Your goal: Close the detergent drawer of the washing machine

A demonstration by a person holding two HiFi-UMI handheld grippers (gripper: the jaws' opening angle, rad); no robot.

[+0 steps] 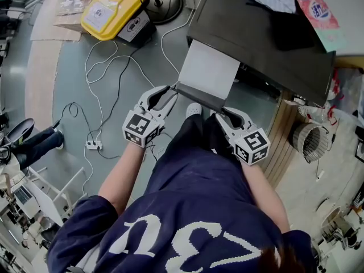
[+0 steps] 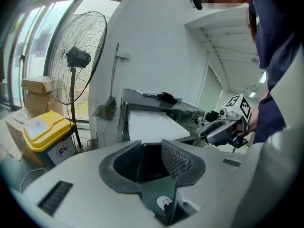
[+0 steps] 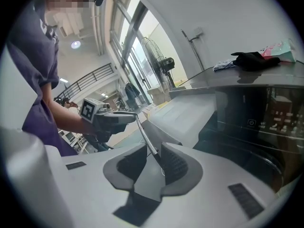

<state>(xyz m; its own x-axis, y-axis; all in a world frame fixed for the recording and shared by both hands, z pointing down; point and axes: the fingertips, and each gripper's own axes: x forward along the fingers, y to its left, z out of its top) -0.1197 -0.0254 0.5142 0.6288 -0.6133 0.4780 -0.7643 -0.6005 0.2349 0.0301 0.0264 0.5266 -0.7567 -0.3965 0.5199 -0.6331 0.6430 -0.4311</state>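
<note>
The dark washing machine [image 1: 267, 44] stands ahead with its pale grey detergent drawer [image 1: 208, 70] pulled out toward me. The drawer's dark front panel [image 1: 196, 97] runs between my two grippers. My left gripper [image 1: 169, 93] holds the panel's left end; in the left gripper view the dark panel [image 2: 151, 161] fills the gap between the jaws. At the right end sits my right gripper [image 1: 223, 112], and in the right gripper view the panel's thin top edge [image 3: 148, 145] passes between its pads. Each gripper view shows the other gripper at the far end.
A yellow bin [image 1: 112, 9] and white cables [image 1: 96, 73] lie on the floor to the left. A standing fan [image 2: 78, 56] is behind the bin. Dark cloth [image 1: 296, 24] and a packet [image 1: 315, 7] rest on the machine's top. A round basket [image 1: 310, 141] stands at the right.
</note>
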